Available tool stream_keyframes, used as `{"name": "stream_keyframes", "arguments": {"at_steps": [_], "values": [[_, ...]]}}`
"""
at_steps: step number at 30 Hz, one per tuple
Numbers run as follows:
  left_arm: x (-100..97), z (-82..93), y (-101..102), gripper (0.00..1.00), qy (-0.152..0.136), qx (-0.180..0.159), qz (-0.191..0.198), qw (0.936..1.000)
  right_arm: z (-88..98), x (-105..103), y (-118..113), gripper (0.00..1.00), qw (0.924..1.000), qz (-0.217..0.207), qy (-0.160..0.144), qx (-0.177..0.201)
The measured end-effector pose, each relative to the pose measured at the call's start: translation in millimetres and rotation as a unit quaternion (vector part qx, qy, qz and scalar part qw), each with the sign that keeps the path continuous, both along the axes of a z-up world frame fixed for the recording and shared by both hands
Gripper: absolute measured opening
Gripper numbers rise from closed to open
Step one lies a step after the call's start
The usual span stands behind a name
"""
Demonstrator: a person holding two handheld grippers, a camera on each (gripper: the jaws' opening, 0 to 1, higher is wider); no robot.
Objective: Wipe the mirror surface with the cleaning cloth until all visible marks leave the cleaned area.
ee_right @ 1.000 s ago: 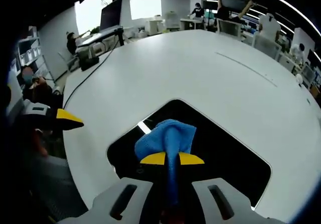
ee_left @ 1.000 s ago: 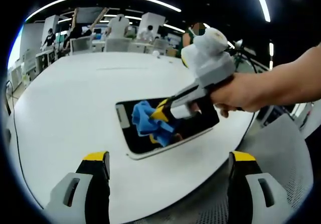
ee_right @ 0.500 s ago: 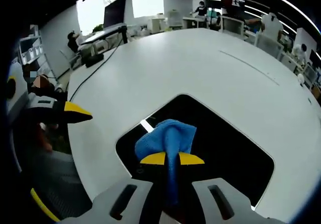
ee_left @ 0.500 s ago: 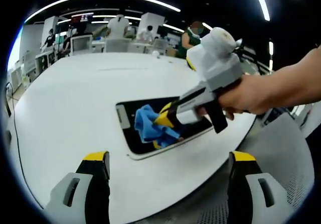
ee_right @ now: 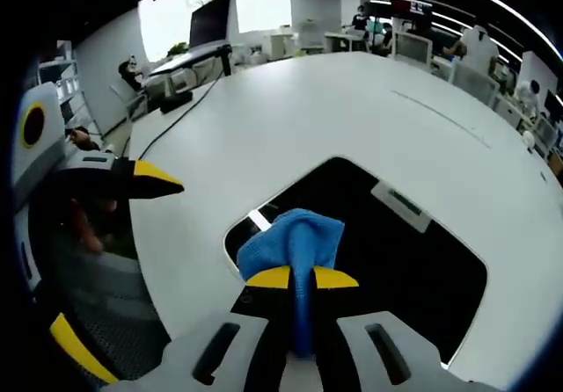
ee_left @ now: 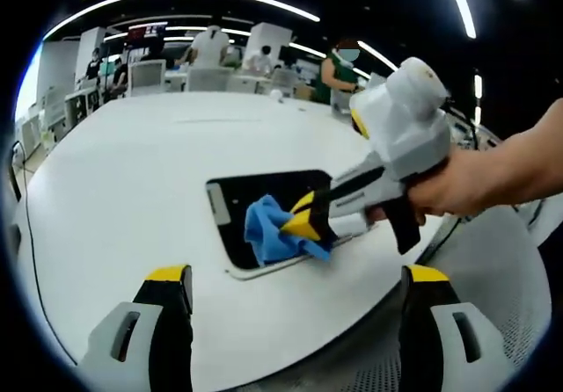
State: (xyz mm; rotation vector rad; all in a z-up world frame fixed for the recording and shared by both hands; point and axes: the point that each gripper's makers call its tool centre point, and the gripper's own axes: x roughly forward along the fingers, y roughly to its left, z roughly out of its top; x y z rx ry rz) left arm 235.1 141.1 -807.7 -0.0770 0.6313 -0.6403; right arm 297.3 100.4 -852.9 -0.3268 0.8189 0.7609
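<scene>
Right tool (ee_right: 302, 278) tight on blue cloth (ee_right: 293, 241) atop mirror (ee_right: 405, 260); left tool (ee_left: 295, 288) wide.

white table (ee_left: 114, 190), monitor (ee_right: 214, 21), desks (ee_left: 189, 77)

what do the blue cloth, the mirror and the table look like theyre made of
Cleaning cloth: soft fabric, likely microfibre; it bunches in folds. Mirror: glossy dark glass in a pale frame, seemingly; it reflects a light strip. Table: smooth white matte top, perhaps laminate.

Bare table (ee_left: 132, 172) lies open left and far of the mirror (ee_left: 255, 199); the right tool (ee_left: 303, 225) and cloth (ee_left: 264, 234) block its near edge.
</scene>
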Motion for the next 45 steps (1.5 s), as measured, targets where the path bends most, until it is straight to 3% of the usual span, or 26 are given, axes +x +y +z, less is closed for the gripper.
{"name": "stream_keyframes", "arguments": {"at_steps": [12,16,32,45], "values": [[-0.1,0.5,1.5,0.99,0.002,-0.003,0.009,1.0000,0.4,-9.8,1.9,0.02,0.9998,0.008,0.013,0.011],[0.0,1.0,2.4,0.99,0.003,-0.004,0.013,0.9999,2.0,-16.4,3.0,0.02,0.9998,0.016,0.002,0.009],[-0.9,0.0,1.7,0.99,0.003,0.001,0.007,1.0000,2.0,-21.5,4.2,0.02,0.9990,0.015,0.031,0.028],[-2.2,-0.9,-0.3,0.99,0.004,0.005,-0.002,1.0000,1.0,-22.7,4.6,0.02,0.9989,0.031,0.028,0.022]]}}
